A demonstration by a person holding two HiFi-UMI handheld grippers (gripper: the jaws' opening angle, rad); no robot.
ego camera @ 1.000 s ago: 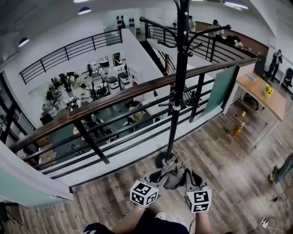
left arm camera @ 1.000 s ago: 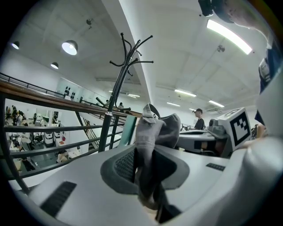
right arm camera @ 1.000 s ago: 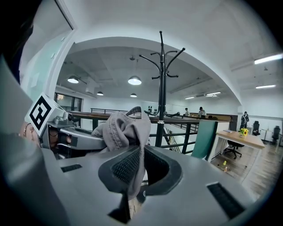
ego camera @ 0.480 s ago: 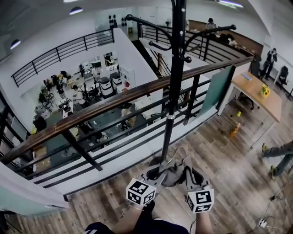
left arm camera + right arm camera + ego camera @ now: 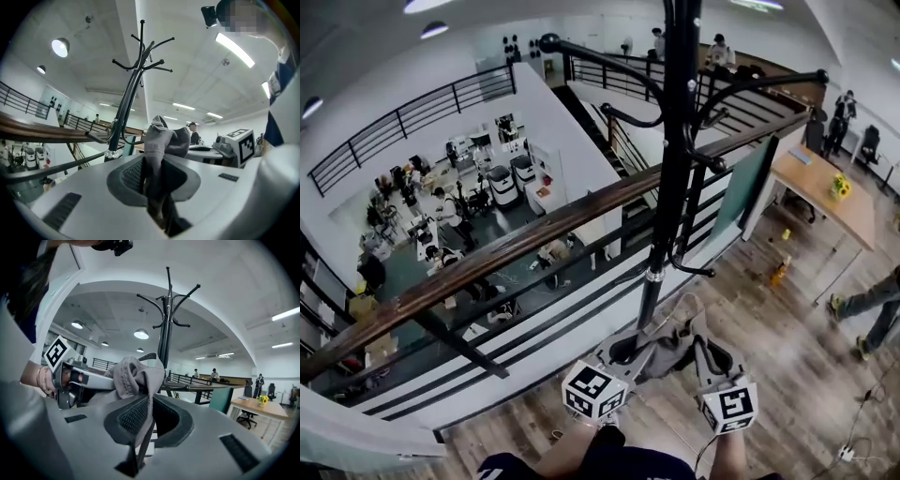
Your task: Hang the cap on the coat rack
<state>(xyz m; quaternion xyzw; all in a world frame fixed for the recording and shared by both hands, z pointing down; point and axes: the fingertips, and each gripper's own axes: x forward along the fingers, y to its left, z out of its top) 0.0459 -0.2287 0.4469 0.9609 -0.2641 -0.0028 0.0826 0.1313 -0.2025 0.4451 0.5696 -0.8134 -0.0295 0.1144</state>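
A grey cloth cap (image 5: 670, 345) hangs stretched between my two grippers, just in front of the black coat rack (image 5: 675, 150). My left gripper (image 5: 639, 349) is shut on one edge of the cap (image 5: 161, 145). My right gripper (image 5: 701, 349) is shut on the other edge of the cap (image 5: 136, 376). The rack's pole rises from a round base (image 5: 628, 349) by the railing. Its curved hooks (image 5: 609, 56) spread out near the top, well above the cap. In both gripper views the rack (image 5: 126, 98) (image 5: 165, 319) stands straight ahead, tall above the held fabric.
A wood-topped black railing (image 5: 506, 253) runs behind the rack, with a drop to a lower floor beyond. A wooden desk (image 5: 830, 192) stands at the right. A person's legs (image 5: 872, 314) show at the right edge. Cables (image 5: 848, 450) lie on the plank floor.
Both grippers have moved forward and up with the cap, closer to the rack's pole. The rack now looms larger, its hooks higher in the head view.
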